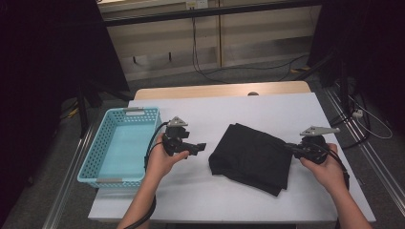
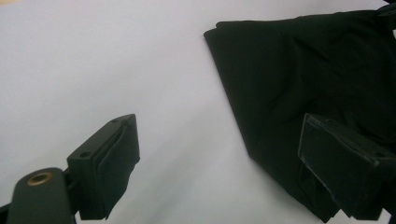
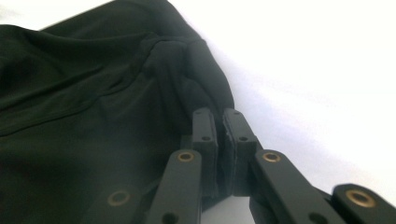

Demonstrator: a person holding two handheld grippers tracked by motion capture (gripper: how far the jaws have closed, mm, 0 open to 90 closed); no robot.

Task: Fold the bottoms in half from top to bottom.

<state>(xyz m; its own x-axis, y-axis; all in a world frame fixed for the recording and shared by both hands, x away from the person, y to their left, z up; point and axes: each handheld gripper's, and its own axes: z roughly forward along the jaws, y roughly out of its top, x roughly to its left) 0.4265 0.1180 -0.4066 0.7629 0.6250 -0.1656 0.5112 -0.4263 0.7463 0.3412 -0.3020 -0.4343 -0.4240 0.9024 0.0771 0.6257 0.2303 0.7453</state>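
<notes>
A folded black cloth lies on the white table, right of the middle. At its right edge my right gripper has its jaws pressed together on a bunched fold. In the right gripper view the pads pinch that fold of the cloth between them. My left gripper is held just left of the cloth and points toward it. Its jaws stand wide apart in the left gripper view, with nothing between them. There the cloth lies ahead, behind the right-hand jaw.
A light blue plastic basket sits at the table's left edge, with nothing visible inside. The wooden tabletop's far edge shows beyond the white sheet. Cables run over the floor at the back and right.
</notes>
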